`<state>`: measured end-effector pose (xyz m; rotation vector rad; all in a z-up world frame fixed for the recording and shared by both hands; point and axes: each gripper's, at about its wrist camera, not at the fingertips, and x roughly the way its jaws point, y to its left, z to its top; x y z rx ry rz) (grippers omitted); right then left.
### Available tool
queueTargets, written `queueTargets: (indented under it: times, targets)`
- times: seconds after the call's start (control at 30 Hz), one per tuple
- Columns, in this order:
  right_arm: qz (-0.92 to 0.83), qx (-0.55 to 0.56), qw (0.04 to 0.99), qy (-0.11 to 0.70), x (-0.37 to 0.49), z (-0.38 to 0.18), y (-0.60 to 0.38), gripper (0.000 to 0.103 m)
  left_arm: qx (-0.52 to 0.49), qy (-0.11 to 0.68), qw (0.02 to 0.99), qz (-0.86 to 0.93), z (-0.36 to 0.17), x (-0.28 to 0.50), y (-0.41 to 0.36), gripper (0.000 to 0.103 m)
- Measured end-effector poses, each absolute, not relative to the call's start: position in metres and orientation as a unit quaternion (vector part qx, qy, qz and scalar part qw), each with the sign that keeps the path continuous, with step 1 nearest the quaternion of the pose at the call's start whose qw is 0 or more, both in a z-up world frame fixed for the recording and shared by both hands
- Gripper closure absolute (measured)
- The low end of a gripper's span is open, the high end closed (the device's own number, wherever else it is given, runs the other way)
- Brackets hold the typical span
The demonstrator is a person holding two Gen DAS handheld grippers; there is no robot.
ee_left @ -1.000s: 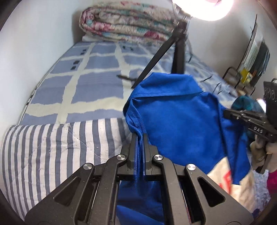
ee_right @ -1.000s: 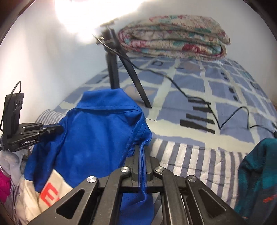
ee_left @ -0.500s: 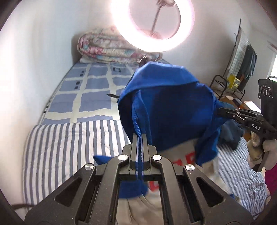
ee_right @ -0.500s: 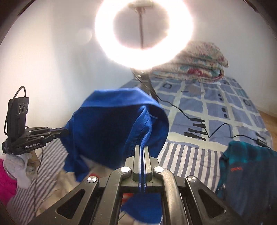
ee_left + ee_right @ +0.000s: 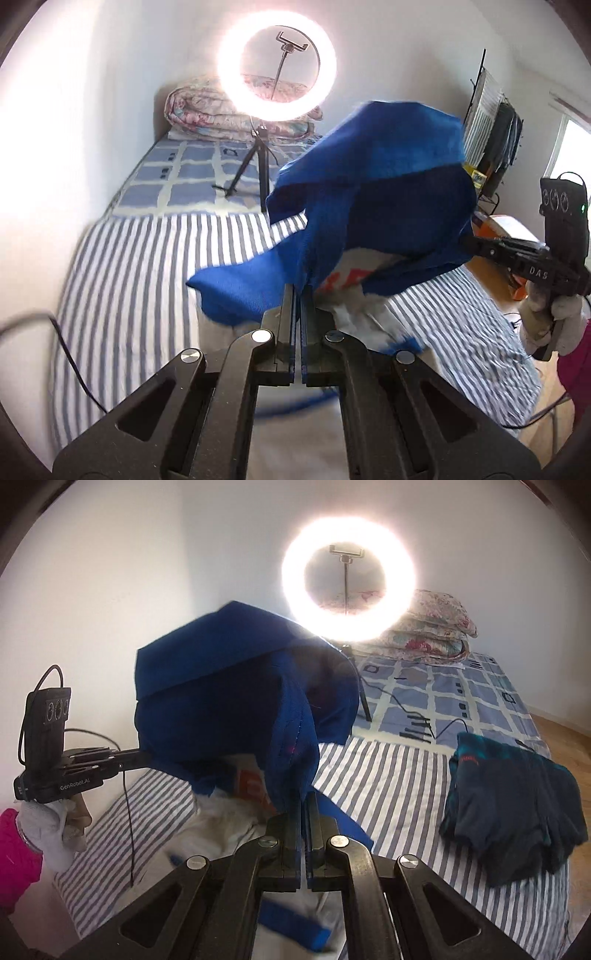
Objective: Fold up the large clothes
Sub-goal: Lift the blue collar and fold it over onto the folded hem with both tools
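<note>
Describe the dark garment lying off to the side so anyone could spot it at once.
Start at the bed's striped sheet. On its right side, seen from the right wrist, lies a crumpled dark teal garment. Unlike the blue shirt held up by both grippers, it rests untouched and bears small red lettering.

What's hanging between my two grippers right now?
The blue and white shirt spans between them, the left gripper and right gripper each clamped on an edge; both wrist views show it above the striped sheet.
</note>
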<state>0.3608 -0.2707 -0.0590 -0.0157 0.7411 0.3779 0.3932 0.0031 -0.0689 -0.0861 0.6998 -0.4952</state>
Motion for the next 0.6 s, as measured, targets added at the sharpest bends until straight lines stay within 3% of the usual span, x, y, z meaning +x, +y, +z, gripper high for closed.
queueTargets:
  times: [0.3, 0.6]
  targets:
    - [0.176, -0.004, 0.901, 0.397, 0.242, -0.128, -0.270, 0.103, -0.060, 0.365, 0.897, -0.241, -0.127, 0.291, 0.017, 0.103]
    - [0.146, -0.010, 0.886, 0.439, 0.200, -0.190, -0.272, 0.103, -0.044, 0.421, 0.882, -0.207, -0.201, 0.250, 0.026, 0.103]
